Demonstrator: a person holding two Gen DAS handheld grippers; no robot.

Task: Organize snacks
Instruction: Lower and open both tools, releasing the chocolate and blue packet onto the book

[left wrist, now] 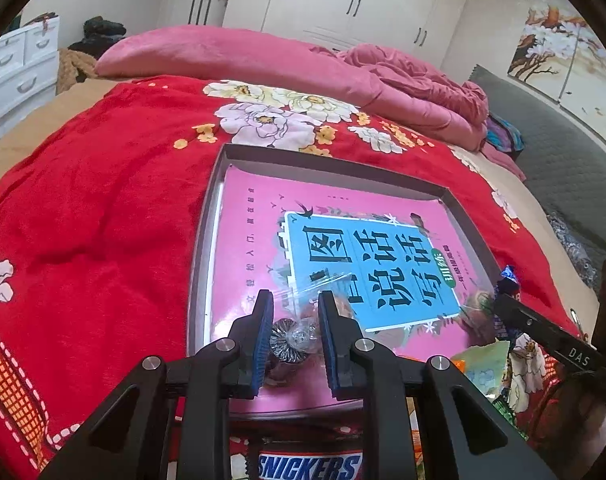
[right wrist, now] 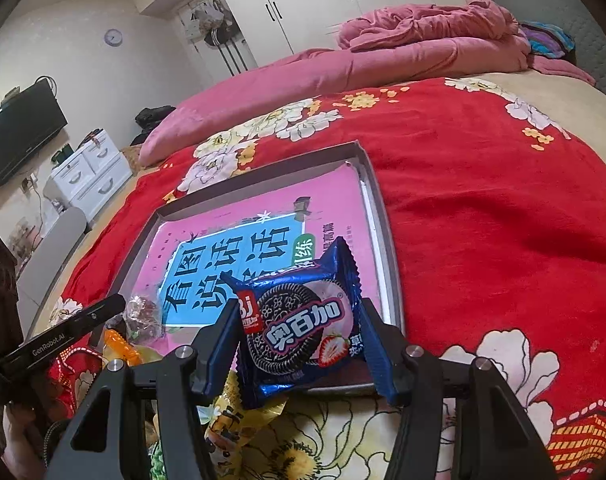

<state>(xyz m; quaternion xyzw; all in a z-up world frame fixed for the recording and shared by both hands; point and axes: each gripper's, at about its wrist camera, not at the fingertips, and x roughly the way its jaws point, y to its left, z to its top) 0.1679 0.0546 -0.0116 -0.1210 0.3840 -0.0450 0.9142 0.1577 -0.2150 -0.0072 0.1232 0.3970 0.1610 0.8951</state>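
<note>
A shallow grey metal tray [left wrist: 407, 188] lies on a red flower-printed blanket [left wrist: 103, 208] spread over the bed; a pink book with a blue title panel [left wrist: 259, 240] fills the tray's floor.

Left gripper [left wrist: 295, 332]: jaws are drawn close and pinch a clear-wrapped sweet in a silver pleated cup [left wrist: 291, 340], held just above the near end of the book.

Right gripper [right wrist: 299, 336]: jaws are set part-way apart, clamped on a blue cookie packet showing a dark sandwich biscuit and a strawberry [right wrist: 299, 320]. The packet is held tilted over the tray's near right corner [right wrist: 383, 240].

A Snickers bar [left wrist: 309, 465] is seen on the blanket below the left gripper. A yellow snack wrapper [right wrist: 239, 412] lies under the right gripper, beside an orange wrapper [right wrist: 119, 344].
</note>
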